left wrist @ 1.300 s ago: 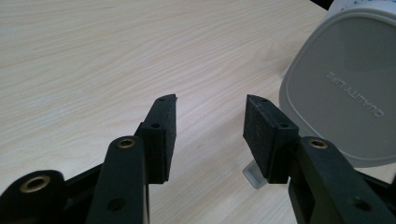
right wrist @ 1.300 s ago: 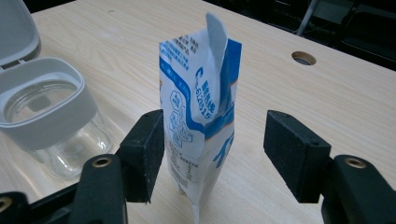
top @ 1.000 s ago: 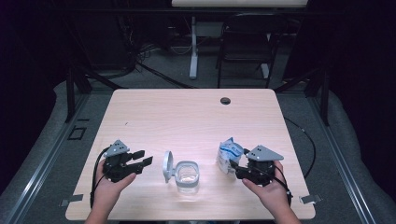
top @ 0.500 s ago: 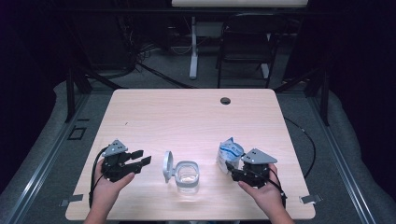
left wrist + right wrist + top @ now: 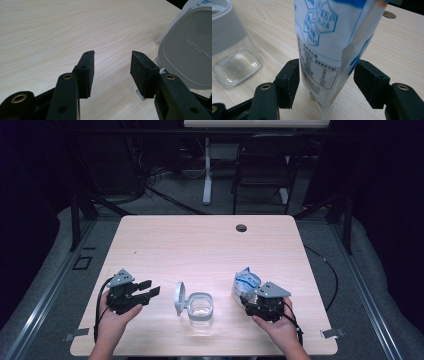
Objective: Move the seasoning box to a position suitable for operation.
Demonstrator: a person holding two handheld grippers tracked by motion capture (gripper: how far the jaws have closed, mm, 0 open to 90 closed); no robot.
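Light wood worktop [image 5: 210, 245], small round hole [image 5: 241, 228] near far edge.

Right gripper [image 5: 250, 301] near front right of worktop, held in a hand [image 5: 280, 330] entering from below. White pouch with blue print [image 5: 244, 284] standing upright on worktop, just beyond and against gripper nose in high view. In right gripper view, pouch [image 5: 329, 50] between the two black jaws: left pad [image 5: 291, 80] touching or nearly touching pouch side, right pad [image 5: 369, 82] clearly apart from pouch, gap visible. Jaws spread, not clamped; pouch base resting on worktop, not lifted.

Clear container [image 5: 200, 308] with grey rim to left of pouch, near worktop front, between the two grippers. Grey lid [image 5: 179, 298] propped on edge, touching container's left side. In right gripper view, container [image 5: 232, 50] to left of jaws, apart from pouch.

Left gripper [image 5: 148, 293] near front left, held in a hand [image 5: 112, 320], jaws pointing right toward lid, tips short of it. In left gripper view, jaws wide apart, bare worktop between pads [image 5: 87, 72], nothing gripped. Lid [image 5: 187, 57] at right of view, beside right jaw, lettering on its face; contact with jaw not determinable. Corner of pouch [image 5: 197, 5] visible beyond lid.
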